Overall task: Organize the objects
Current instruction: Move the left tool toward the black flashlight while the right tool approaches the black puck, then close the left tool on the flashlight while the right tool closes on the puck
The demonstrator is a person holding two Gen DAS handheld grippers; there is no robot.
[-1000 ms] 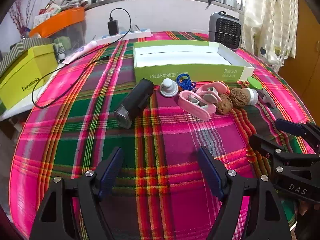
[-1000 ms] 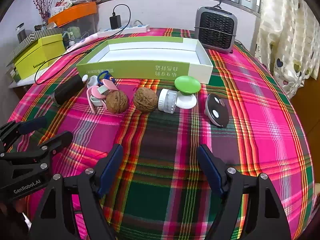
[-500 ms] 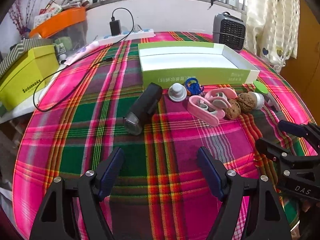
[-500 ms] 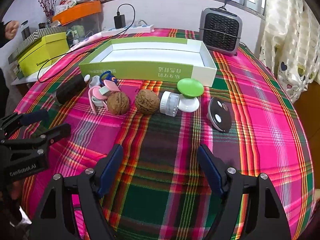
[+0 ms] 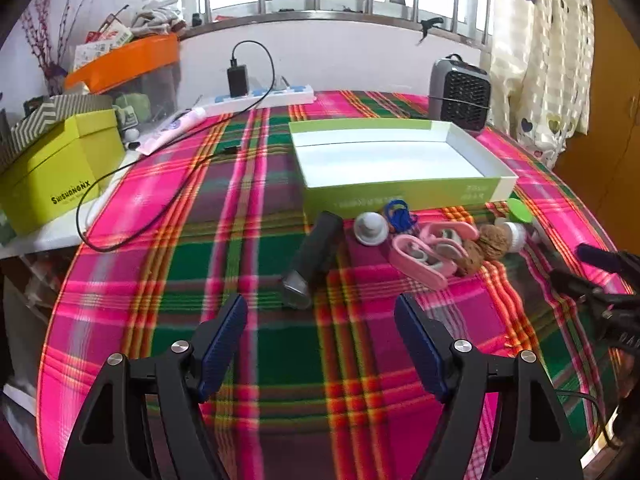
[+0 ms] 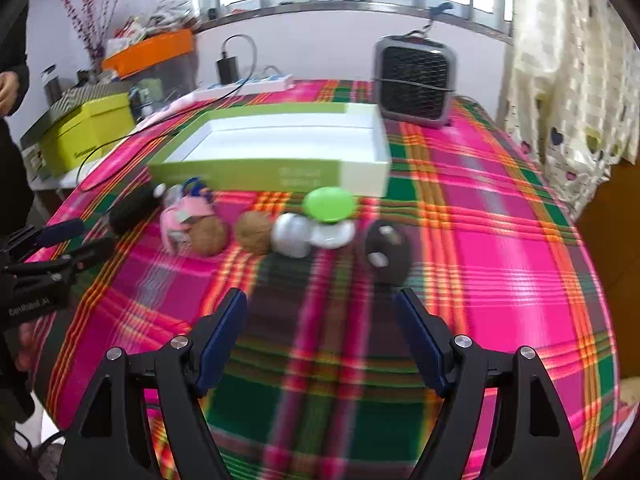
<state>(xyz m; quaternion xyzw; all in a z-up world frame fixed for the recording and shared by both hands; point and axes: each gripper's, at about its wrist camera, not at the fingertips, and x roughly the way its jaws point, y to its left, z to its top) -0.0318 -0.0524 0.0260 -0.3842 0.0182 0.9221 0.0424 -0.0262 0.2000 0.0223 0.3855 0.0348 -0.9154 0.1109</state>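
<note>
Grey fan heater (image 5: 460, 96) at the table's far edge beside a patterned curtain (image 5: 540, 48), white power strip (image 5: 260, 98) with black charger (image 5: 237, 79), yellow-green box (image 5: 56, 172), orange-lidded bin (image 5: 124, 60)

Left hand-held gripper (image 5: 320, 320): jaws spread wide, empty, held above the tabletop (image 5: 280, 360). Right hand-held gripper (image 6: 320, 320): jaws equally wide, empty, above the same tabletop, to the right of the left one.

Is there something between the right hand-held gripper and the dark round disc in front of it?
Nothing visible. Only bare plaid cloth lies between the open right hand-held gripper and the dark disc. The white jar lies to the disc's left, off that path.
</note>
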